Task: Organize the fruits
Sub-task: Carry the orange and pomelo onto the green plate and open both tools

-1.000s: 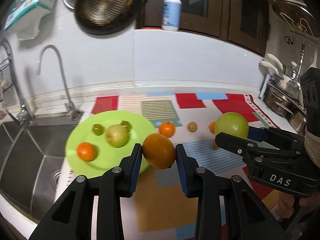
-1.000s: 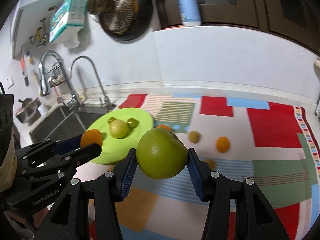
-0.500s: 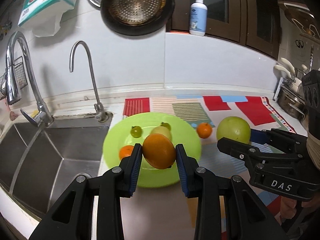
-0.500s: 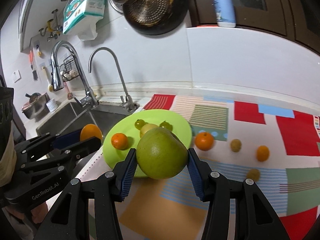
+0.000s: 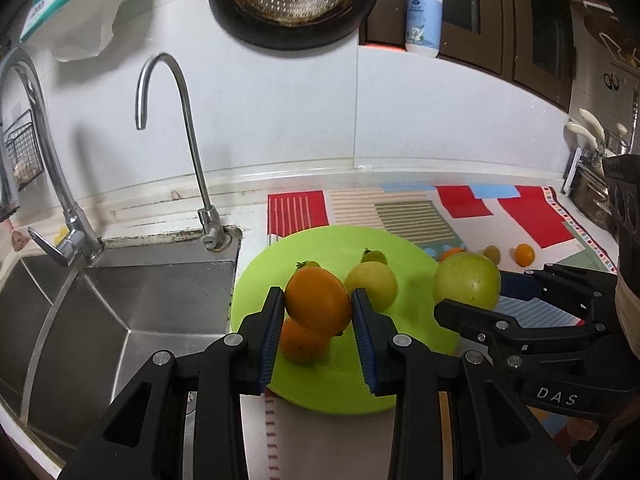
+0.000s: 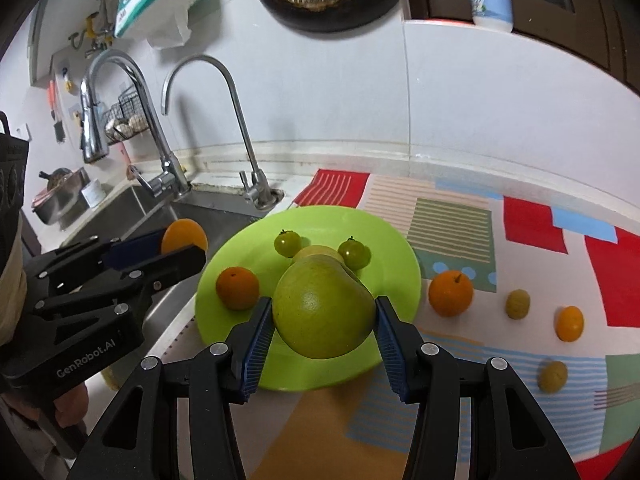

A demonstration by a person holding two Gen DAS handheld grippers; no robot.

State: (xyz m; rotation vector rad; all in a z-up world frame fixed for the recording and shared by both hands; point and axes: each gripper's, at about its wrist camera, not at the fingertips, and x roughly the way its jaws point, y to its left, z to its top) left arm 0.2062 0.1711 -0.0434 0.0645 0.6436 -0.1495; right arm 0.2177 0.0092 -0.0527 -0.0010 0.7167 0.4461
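Note:
My left gripper [image 5: 318,312] is shut on a large orange [image 5: 317,303] and holds it above the near left part of the lime green plate [image 5: 332,244]. My right gripper [image 6: 322,318] is shut on a big green pear-shaped fruit [image 6: 322,312] above the plate's [image 6: 384,236] front edge. On the plate lie a small orange [image 6: 237,288], two green tomatoes [image 6: 287,243] and a pale yellow fruit [image 5: 371,284]. An orange [image 6: 450,293] and several small fruits [image 6: 517,304] lie on the patterned mat right of the plate.
A steel sink [image 5: 120,304] with two taps [image 5: 188,128] lies left of the plate. The colourful mat [image 6: 532,232] covers the counter to the right. A dark pan [image 5: 292,0] hangs on the wall. Pots [image 5: 592,192] stand at far right.
Both grippers have moved left with their fruit, from over the mat to over the green plate. Both stay shut.

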